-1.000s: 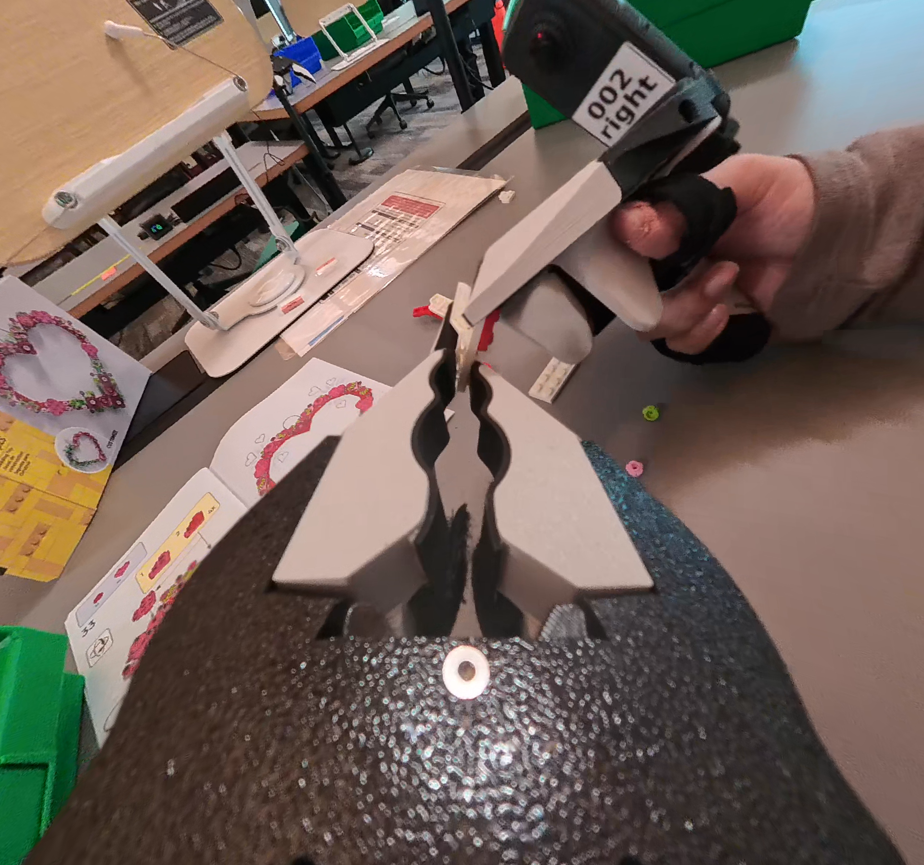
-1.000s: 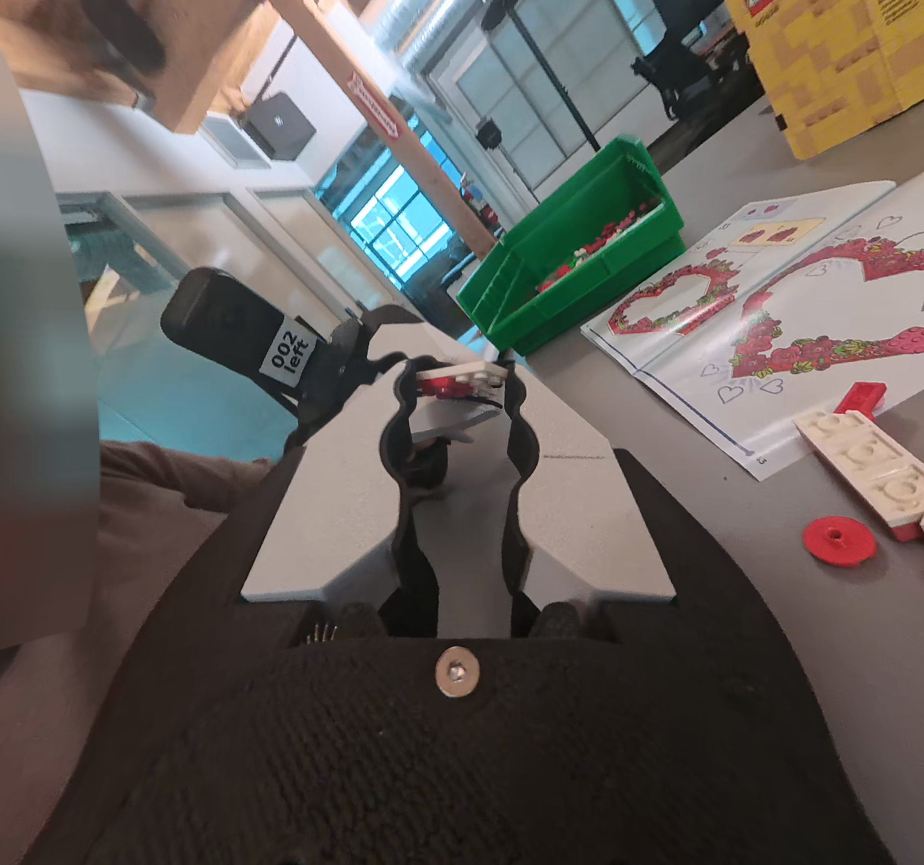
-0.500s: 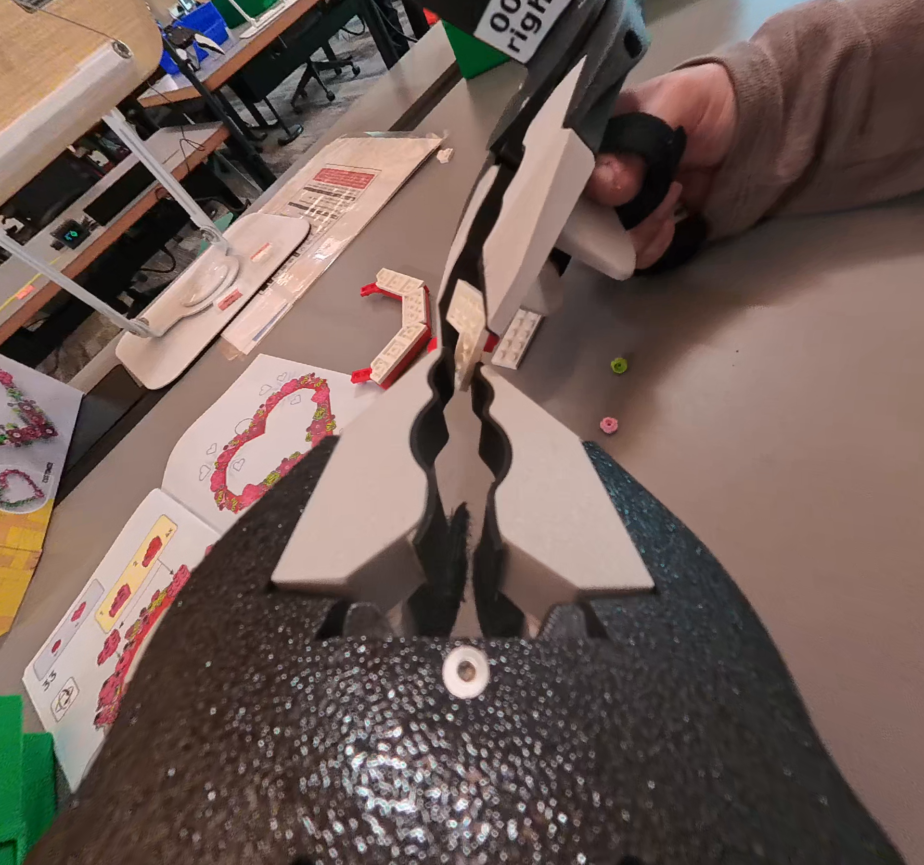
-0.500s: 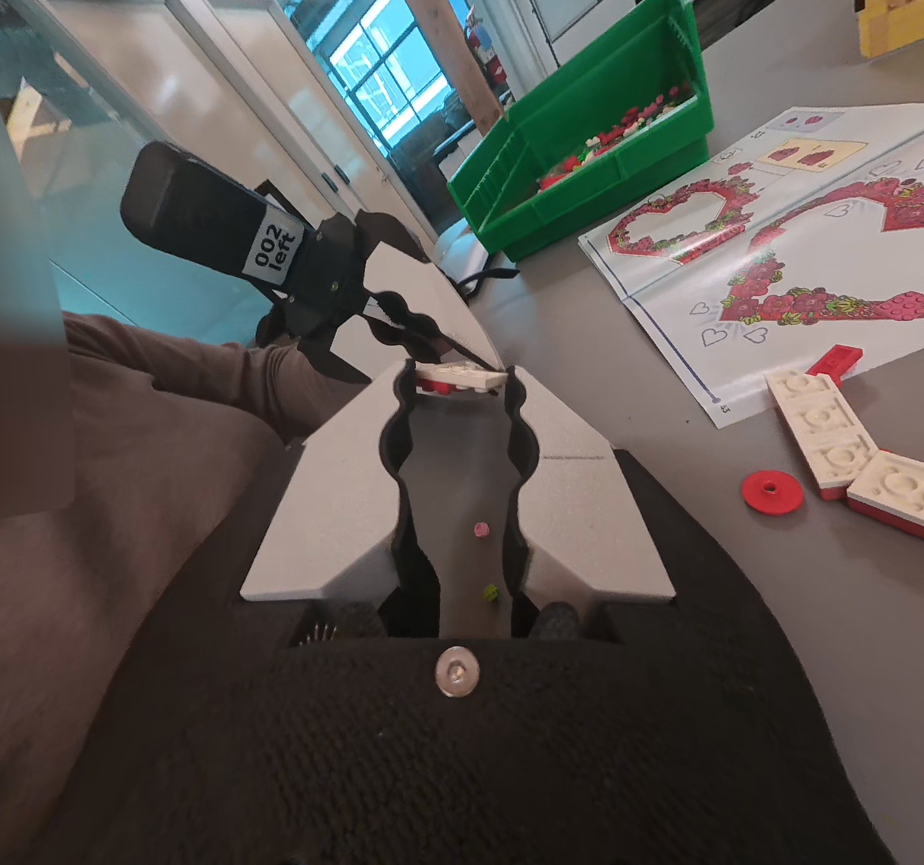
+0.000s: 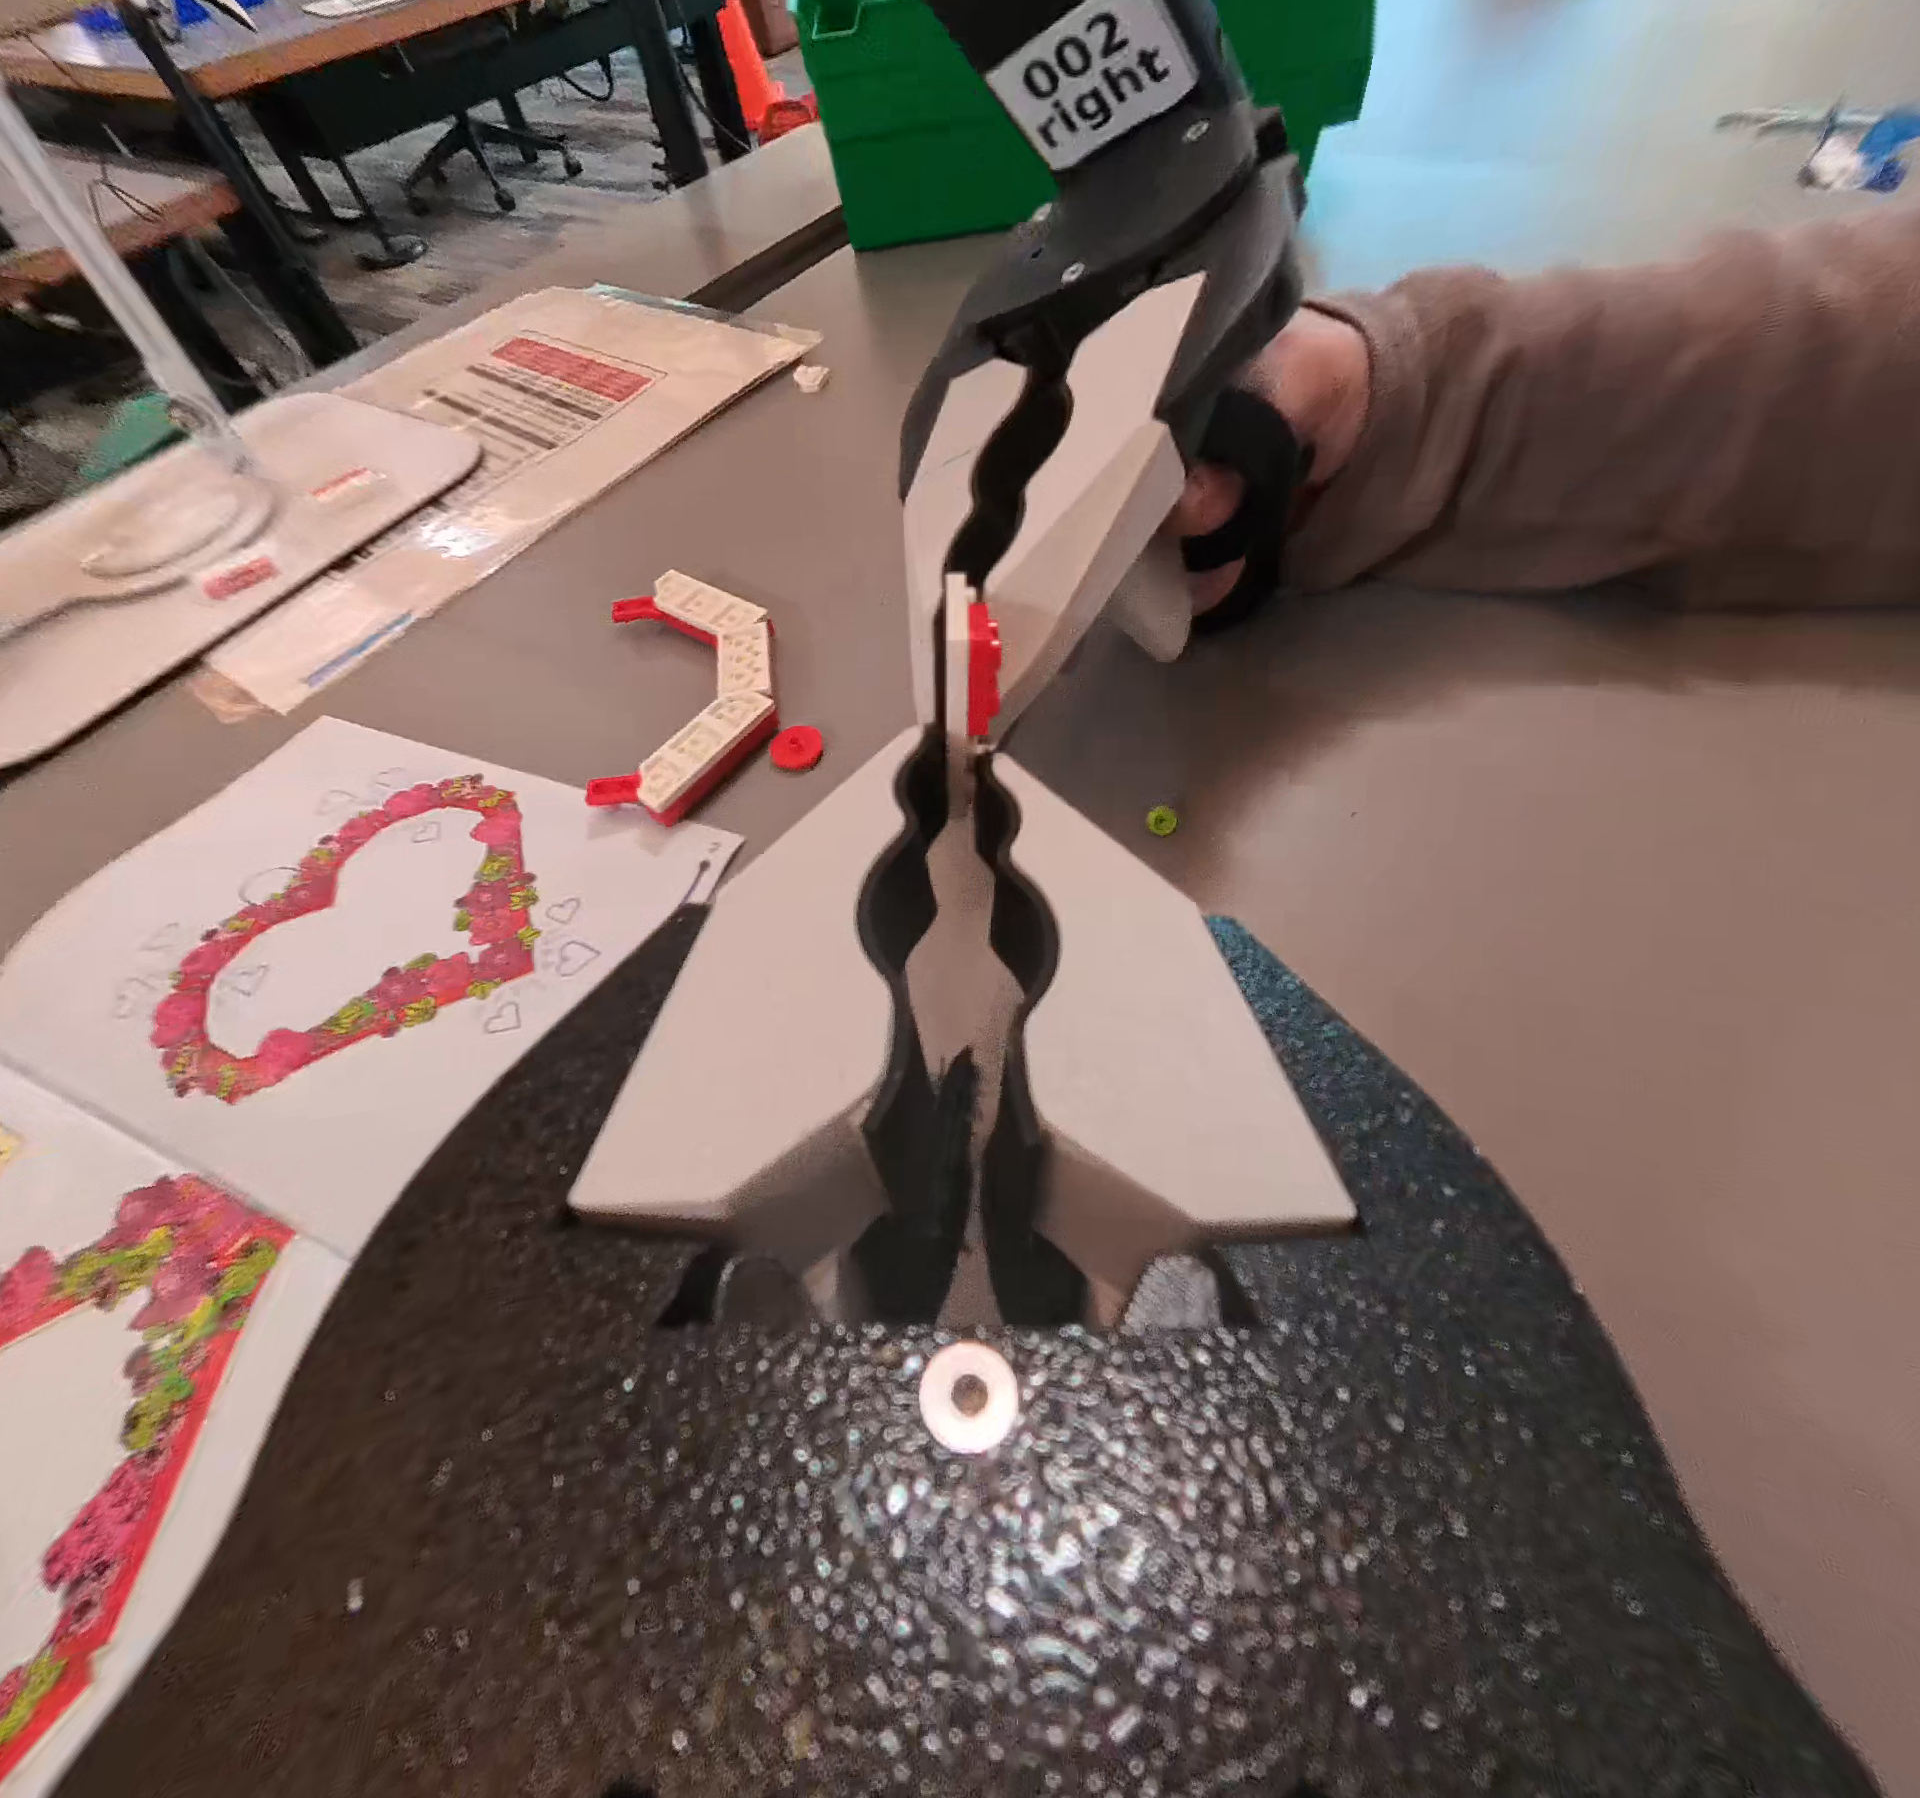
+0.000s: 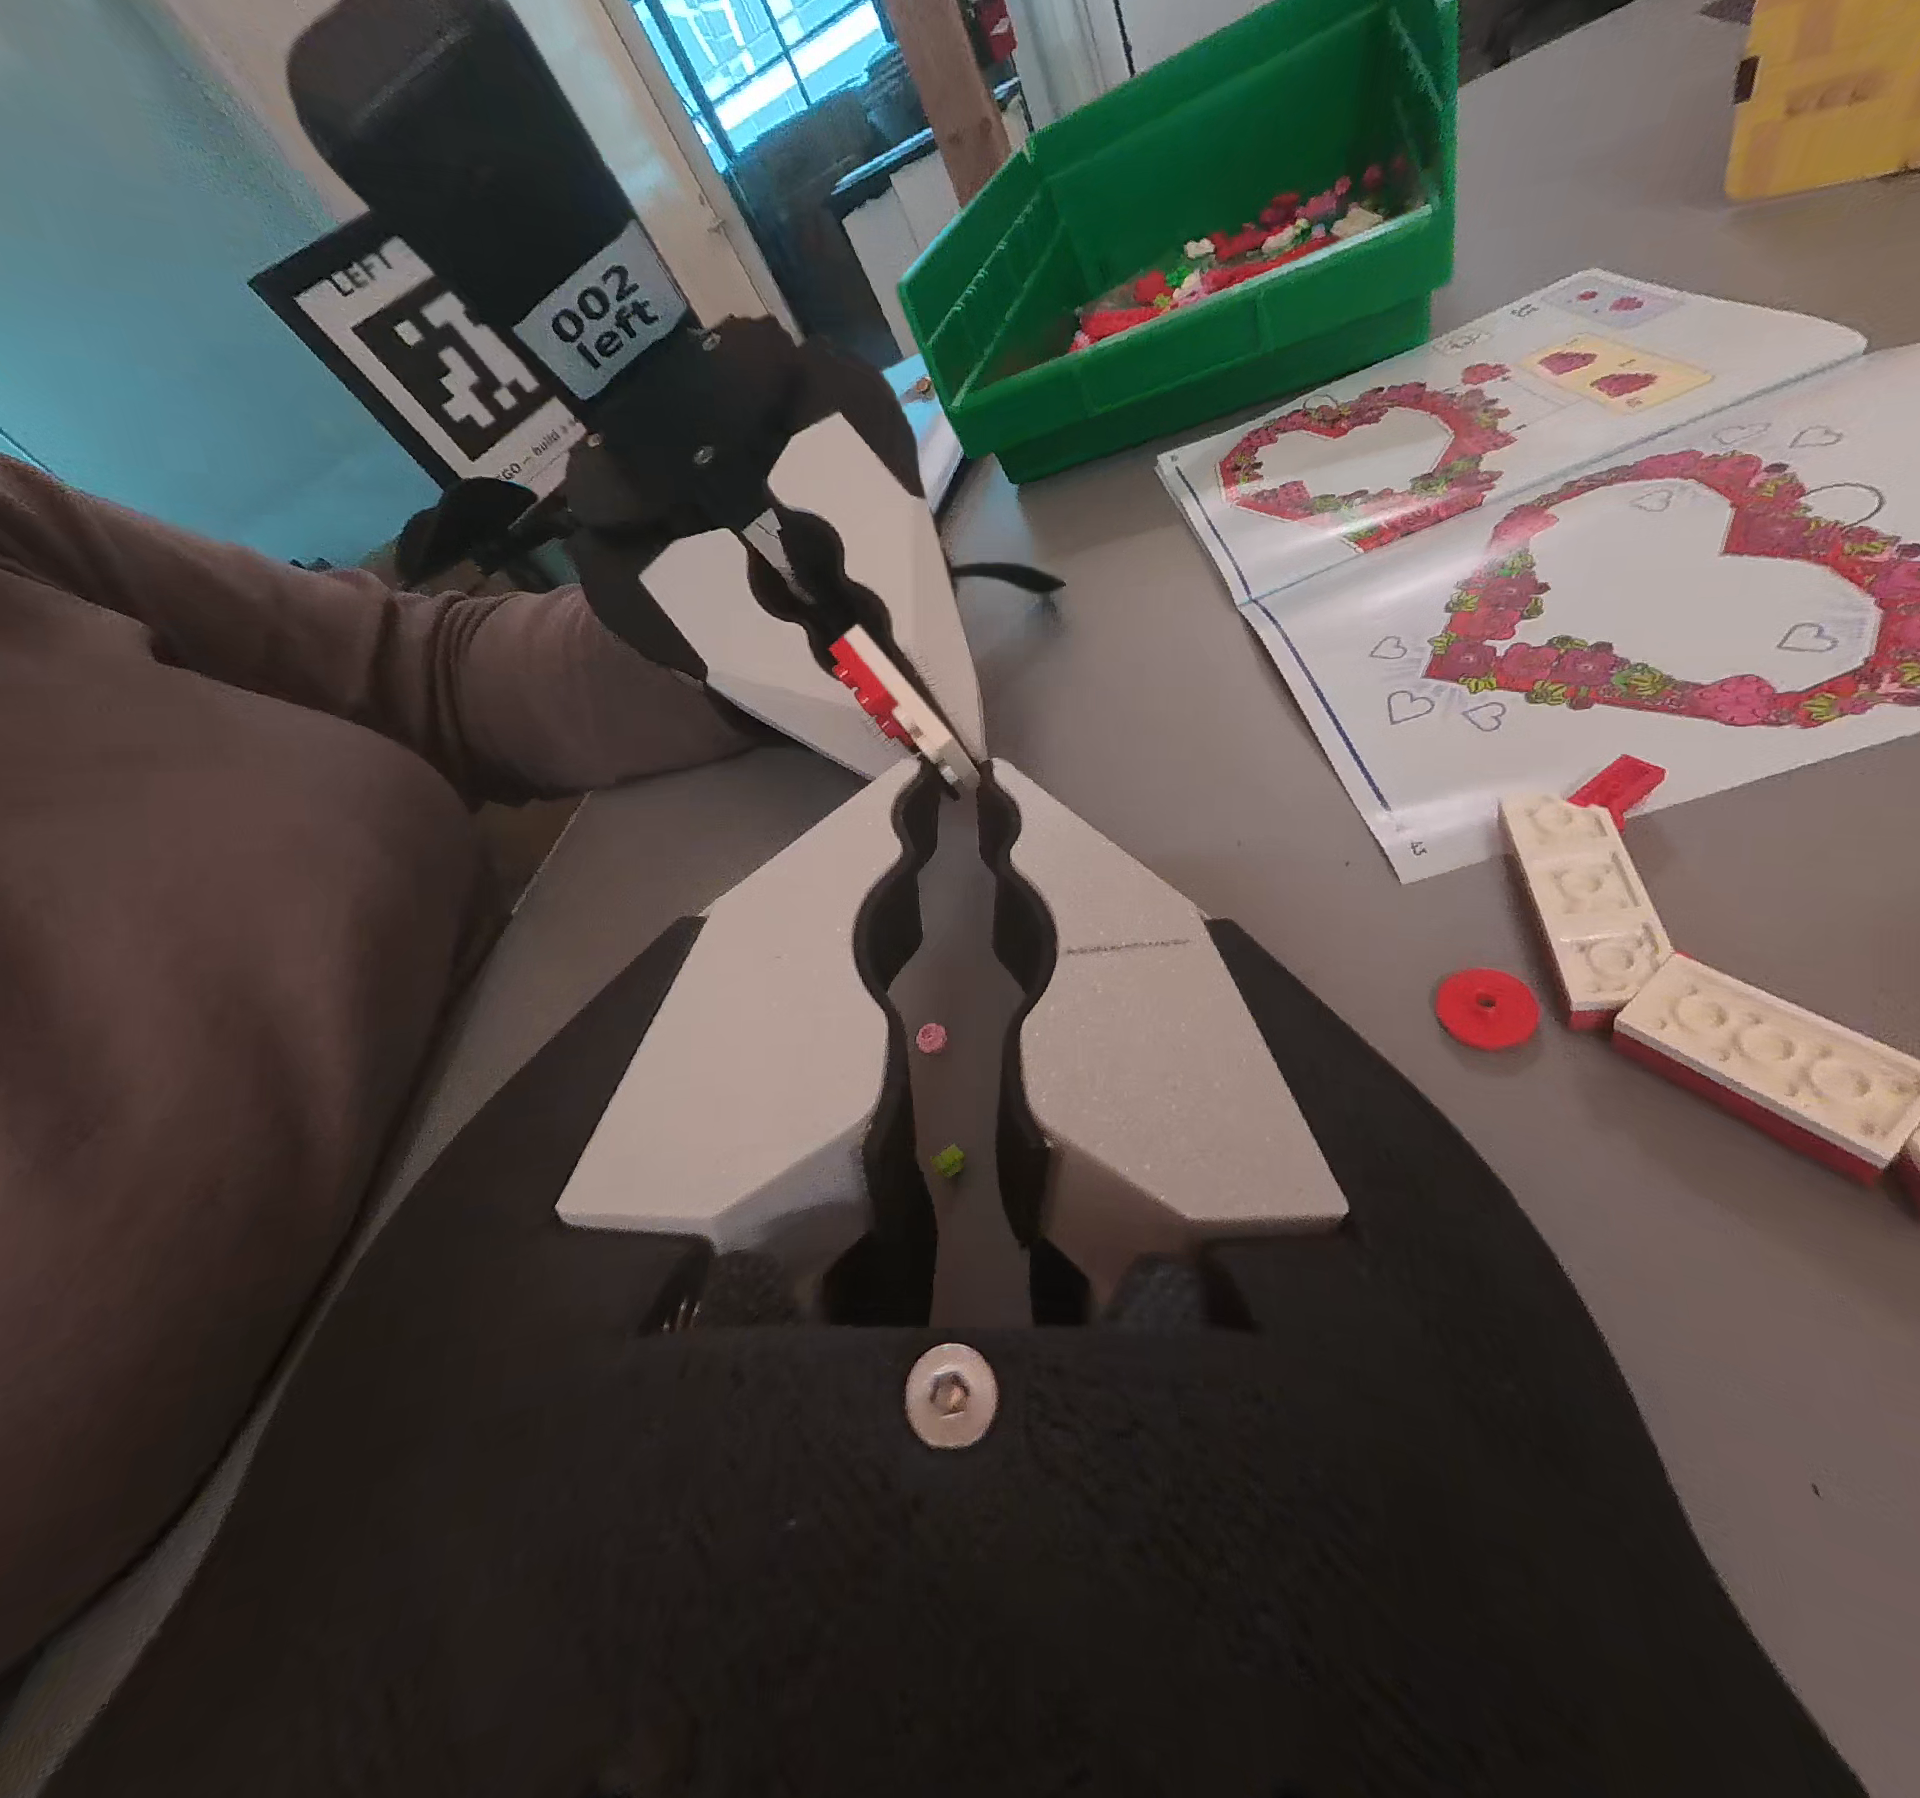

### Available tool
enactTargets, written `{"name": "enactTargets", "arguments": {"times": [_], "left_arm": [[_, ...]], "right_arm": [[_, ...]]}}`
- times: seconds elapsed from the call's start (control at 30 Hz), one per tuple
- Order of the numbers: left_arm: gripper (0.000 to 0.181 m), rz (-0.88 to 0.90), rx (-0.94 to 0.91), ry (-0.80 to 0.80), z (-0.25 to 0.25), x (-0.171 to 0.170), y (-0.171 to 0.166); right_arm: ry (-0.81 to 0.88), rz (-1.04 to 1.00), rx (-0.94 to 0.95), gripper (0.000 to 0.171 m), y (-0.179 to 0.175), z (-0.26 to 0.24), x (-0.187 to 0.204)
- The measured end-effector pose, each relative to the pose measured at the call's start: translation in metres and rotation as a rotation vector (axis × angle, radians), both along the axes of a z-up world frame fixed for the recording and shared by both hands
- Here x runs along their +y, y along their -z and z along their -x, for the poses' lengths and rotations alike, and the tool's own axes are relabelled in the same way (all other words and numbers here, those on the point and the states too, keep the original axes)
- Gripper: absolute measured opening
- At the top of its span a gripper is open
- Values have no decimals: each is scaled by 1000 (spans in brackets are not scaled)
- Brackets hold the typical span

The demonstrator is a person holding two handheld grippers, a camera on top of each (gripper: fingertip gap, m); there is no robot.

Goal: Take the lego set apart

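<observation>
A small lego piece point(image 5: 971, 668), a white plate on a red one, is held above the table between both grippers. My left gripper point(image 5: 961, 761) is shut on its near end. My right gripper point(image 6: 961, 777) is shut on the other end of the piece point(image 6: 894, 699) and comes down from above in the left wrist view. The two grippers meet tip to tip. A curved white-on-red lego frame section point(image 5: 717, 688) lies on the table, also in the right wrist view point(image 6: 1662, 1000), with a red round disc point(image 5: 797, 747) beside it.
An open instruction booklet point(image 5: 343, 927) lies at the left. A green bin point(image 6: 1247, 314) holds several loose pieces. A green stud point(image 5: 1161, 820) and a pink stud point(image 6: 932, 1039) lie on the table. A lamp base point(image 5: 208, 501) and a paper bag point(image 5: 540, 398) are at the far left. A yellow box point(image 6: 1829, 34) stands behind. My two grippers' fingertips are within a few centimetres of each other. From either gripper's tips it is about 11 centimetres to the red round disc point(image 5: 797, 747). Look for it in the right wrist view point(image 6: 1511, 1017) too.
My right gripper has swung upright over the piece and its jaws have narrowed onto the piece's end. The piece has turned edge-on. My left gripper has kept its hold.
</observation>
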State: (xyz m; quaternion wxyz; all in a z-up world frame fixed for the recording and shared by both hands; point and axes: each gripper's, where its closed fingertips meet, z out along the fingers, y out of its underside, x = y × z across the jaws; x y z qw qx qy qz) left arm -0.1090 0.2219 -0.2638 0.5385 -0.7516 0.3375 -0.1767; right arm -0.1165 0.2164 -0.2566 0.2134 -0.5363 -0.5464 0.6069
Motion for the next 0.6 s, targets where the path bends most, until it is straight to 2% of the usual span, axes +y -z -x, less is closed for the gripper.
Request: {"name": "enactTargets", "arguments": {"times": [0.07, 0.17, 0.27, 0.33, 0.47, 0.6], "left_arm": [[3, -1, 14, -20, 1, 2, 0], [3, 102, -10, -56, 3, 5, 13], [3, 249, -75, -78, 7, 6, 27], [3, 382, -128, -54, 4, 1, 37], [3, 542, -214, 1, -2, -8, 48], [3, 589, -212, 11, -1, -12, 53]], "right_arm": [[-4, 11, 2, 7, 0, 0, 0], [37, -89, -11, 25, 5, -2, 6], [152, -415, -46, 42, 10, -3, 19], [183, -702, -50, 43, 8, -3, 17], [66, -1141, -140, 35, 27, 0, -4], [9, -1425, -207, 34, 42, 3, -7]]}}
